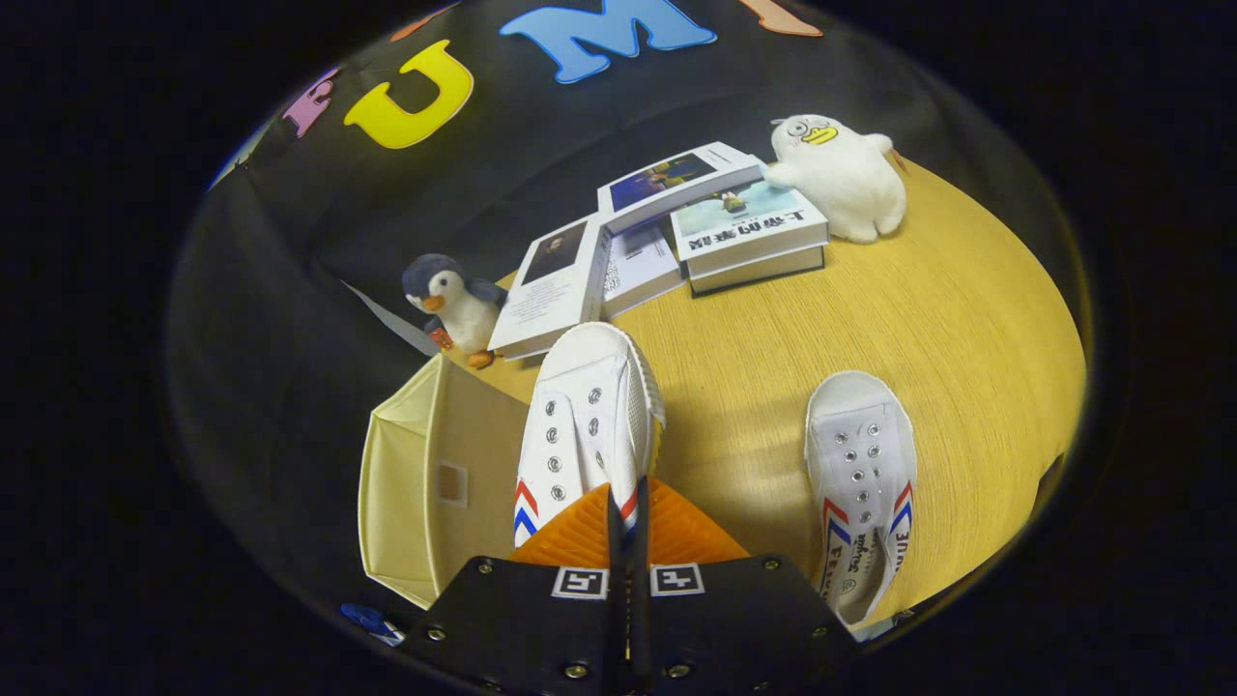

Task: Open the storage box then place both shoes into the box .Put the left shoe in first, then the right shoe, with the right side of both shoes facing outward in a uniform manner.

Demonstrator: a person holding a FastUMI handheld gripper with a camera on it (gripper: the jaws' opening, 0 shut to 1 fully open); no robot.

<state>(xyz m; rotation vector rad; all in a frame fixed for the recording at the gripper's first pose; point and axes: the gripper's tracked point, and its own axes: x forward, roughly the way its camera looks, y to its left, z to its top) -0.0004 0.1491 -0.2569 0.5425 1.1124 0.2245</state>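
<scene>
My gripper [626, 503] is shut on a white canvas shoe [585, 416] with red and blue side stripes. Both fingers pinch its rear part and its toe points away from me, toward the books. The shoe hangs over the right wall of the open cream storage box [425, 483], which stands just left of the fingers at the table's near edge. The box's inside looks bare. A second matching shoe [860, 483] lies flat on the yellow wooden table [947, 329] to the right of the fingers, toe pointing away, apart from the gripper.
Beyond the held shoe lie several books [676, 232] in a loose pile. A penguin plush [454, 304] stands left of them near the box's far corner. A white duck plush [841, 174] sits at the far right of the books.
</scene>
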